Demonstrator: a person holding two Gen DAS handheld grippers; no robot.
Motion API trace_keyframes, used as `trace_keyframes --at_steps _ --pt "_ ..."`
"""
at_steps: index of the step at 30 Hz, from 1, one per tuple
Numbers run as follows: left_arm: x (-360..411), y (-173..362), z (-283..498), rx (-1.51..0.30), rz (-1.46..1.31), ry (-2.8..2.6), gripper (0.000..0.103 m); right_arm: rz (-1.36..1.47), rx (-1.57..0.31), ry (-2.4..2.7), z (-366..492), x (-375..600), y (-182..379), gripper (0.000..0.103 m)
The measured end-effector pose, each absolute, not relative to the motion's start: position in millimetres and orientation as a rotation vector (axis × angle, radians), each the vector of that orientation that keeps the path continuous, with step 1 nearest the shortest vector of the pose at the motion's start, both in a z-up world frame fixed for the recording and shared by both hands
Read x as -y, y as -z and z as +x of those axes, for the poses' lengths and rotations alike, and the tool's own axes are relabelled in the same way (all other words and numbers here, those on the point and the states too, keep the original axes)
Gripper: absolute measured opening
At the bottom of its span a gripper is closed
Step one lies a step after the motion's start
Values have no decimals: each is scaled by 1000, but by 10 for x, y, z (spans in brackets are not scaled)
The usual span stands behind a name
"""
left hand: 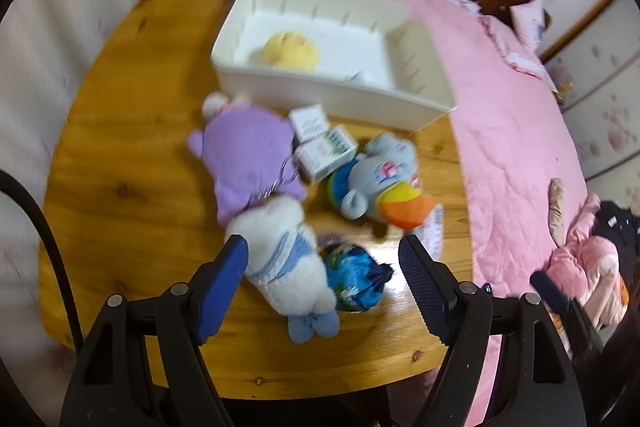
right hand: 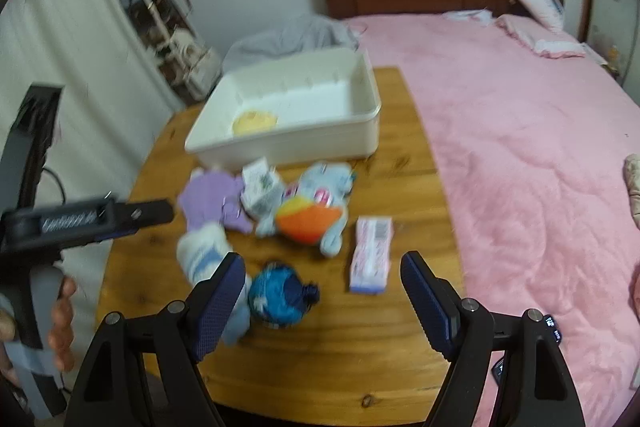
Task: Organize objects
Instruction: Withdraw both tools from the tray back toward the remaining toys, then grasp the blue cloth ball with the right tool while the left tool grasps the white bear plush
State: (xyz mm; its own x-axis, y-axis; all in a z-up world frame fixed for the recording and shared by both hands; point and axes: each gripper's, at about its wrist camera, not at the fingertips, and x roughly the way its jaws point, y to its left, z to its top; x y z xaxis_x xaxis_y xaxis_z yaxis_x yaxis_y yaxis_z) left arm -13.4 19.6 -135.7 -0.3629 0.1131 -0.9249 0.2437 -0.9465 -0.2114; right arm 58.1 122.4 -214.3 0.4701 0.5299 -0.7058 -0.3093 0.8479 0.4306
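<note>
While both views are motion-blurred, left gripper [left hand: 322, 281] and right gripper [right hand: 323, 291] jaws are seen wide, empty; box [left hand: 325, 150] print is unreadable.

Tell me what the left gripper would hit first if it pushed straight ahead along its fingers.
Most likely the white plush toy, which lies between the open left gripper fingers, with the blue drawstring pouch right beside it. Depth is unclear in this blurred fisheye view, so it may reach the wooden table instead.
</note>
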Motion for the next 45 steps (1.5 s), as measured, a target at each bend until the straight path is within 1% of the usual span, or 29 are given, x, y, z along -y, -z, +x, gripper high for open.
trace_keyframes --at_steps 9,13,14,16,20,23,26,35,39,40,41,43,45 --pt "-56 2086 -77 -645 1814 2262 81 109 -985 -623 380 -1587 2523 81" --pt "-25 2303 -58 -649 1828 2188 81 0 -980 -668 334 -1765 2687 81" --pt "-18 2348 -53 -681 1824 2193 81 -24 -978 -675 326 -1810 2730 81" --pt "-17 2372 -54 -705 1811 2192 81 -79 -981 -700 322 -1917 2816 81" --pt "-58 2434 -102 -660 1819 2186 81 -170 -968 -733 340 -2115 2943 81" --pt "-50 2511 -100 -687 1831 2155 81 -247 -953 -732 409 -2255 3027 81" --pt "-37 2557 -84 -703 1832 2143 81 -269 -949 -755 485 -2347 3058 81" --pt "-58 2530 -26 -627 1819 2186 81 -277 -985 -812 649 -2546 3149 80" --pt "-80 2520 34 -585 1822 2207 79 -272 -1008 -812 644 -2586 3213 75" --pt "-84 2517 46 -576 1821 2212 78 -267 -1003 -812 630 -2579 3213 73" --pt "-92 2511 60 -564 1823 2221 72 -263 -996 -806 615 -2569 3206 71" --pt "-111 2499 86 -536 1838 2234 69 -249 -995 -806 601 -2545 3189 65" --pt "-111 2485 124 -528 1836 2242 67 -239 -999 -793 598 -2525 3177 61"
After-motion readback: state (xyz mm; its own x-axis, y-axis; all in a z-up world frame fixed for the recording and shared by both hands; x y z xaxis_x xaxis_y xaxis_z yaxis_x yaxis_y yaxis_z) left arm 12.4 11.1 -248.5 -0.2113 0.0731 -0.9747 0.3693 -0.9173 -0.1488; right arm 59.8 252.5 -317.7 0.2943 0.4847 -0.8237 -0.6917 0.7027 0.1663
